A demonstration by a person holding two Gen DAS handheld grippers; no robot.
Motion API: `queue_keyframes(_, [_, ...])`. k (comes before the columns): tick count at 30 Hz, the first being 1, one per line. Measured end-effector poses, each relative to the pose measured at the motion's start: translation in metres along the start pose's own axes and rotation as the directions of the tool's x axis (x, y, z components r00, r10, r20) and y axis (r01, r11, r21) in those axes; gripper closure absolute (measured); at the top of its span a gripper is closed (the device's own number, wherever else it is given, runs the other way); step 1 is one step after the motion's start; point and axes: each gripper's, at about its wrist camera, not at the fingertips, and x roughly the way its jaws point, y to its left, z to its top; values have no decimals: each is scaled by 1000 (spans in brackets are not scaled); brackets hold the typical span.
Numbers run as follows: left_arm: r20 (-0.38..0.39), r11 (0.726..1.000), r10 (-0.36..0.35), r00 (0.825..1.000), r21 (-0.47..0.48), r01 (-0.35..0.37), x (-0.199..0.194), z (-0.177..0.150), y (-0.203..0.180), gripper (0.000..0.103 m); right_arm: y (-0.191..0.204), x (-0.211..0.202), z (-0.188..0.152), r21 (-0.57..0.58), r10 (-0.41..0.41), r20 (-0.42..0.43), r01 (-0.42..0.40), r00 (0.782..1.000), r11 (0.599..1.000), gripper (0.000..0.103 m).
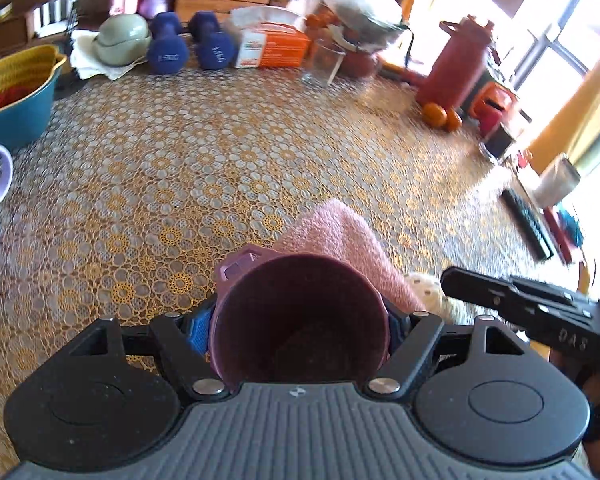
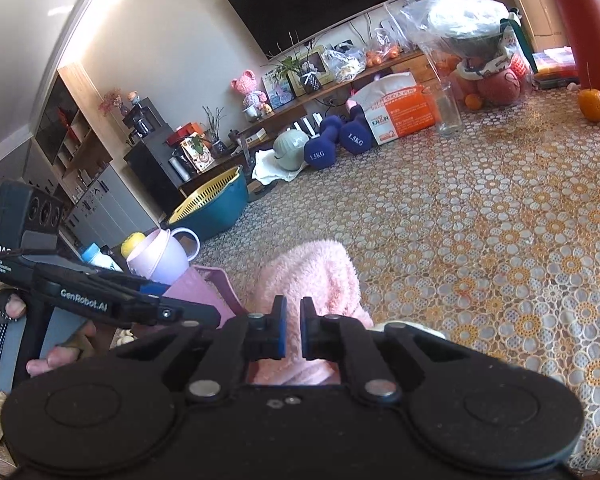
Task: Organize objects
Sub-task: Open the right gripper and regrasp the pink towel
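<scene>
My left gripper [image 1: 300, 328] is shut on a mauve plastic cup [image 1: 300, 328], held upright with its open mouth toward the camera; it also shows in the right wrist view [image 2: 204, 292]. A pink towel [image 1: 336, 240] lies on the patterned tablecloth [image 1: 180, 184] just beyond the cup. My right gripper [image 2: 293, 330] hovers right over the pink towel [image 2: 312, 272], its jaws almost closed with a narrow gap and nothing visibly between them. The right gripper's body shows at the right edge of the left wrist view [image 1: 532, 312].
A teal basin with a yellow strainer [image 1: 16, 92] stands at far left. A lilac mug [image 2: 164, 256], two blue dumbbells [image 1: 192, 44], an orange box [image 1: 276, 48], a glass [image 1: 324, 60], a red bottle [image 1: 456, 64] and oranges [image 1: 440, 116] ring the table.
</scene>
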Motion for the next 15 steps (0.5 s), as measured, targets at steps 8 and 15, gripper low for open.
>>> queue_keyframes(8, [83, 987, 86, 993, -141, -74, -11, -3, 7, 25, 20, 16, 0, -76, -61, -38, 58, 997, 995, 67])
queue_keyframes(15, [92, 963, 103, 990, -260, -76, -12, -9, 29, 25, 7, 29, 10, -14, -111, -26, 111, 993, 994, 37])
